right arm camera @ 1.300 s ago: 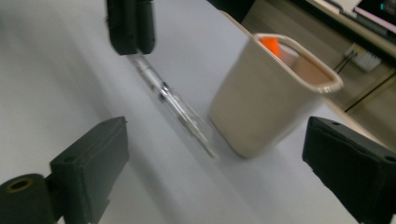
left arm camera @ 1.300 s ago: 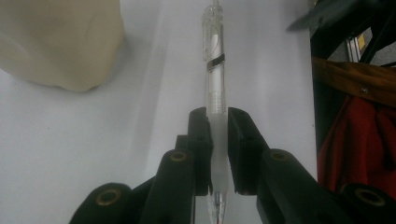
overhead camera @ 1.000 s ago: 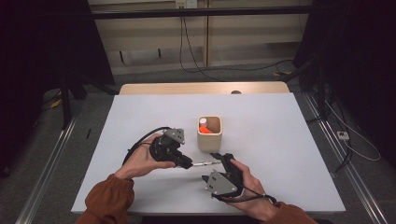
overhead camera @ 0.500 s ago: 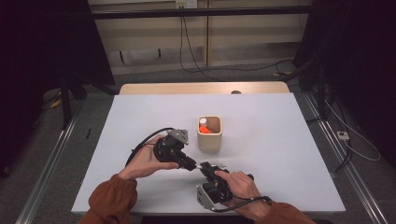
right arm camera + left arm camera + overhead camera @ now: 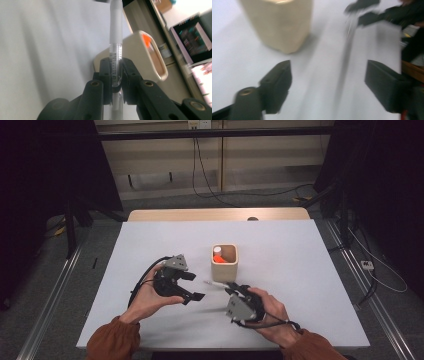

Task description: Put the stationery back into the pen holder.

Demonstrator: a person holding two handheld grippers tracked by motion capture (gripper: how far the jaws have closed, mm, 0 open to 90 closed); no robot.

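Two grippers near the tabletop's (image 5: 150,240) front edge. Left gripper (image 5: 192,287): jaws just opened wide, empty. Right gripper (image 5: 116,72): clamped on pen (image 5: 115,42), its printed barrel legible in right gripper view. Wooden cup (image 5: 224,261) mid-table; right half bare.

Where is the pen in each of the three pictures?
High view: the pen pokes out of the right gripper, just below the beige holder cup.
Left gripper view: a blurred streak, upper right of middle, beyond the open left gripper.
Right gripper view: upright in the middle, clamped between the jaws.
Shared landmark: the beige holder cup.
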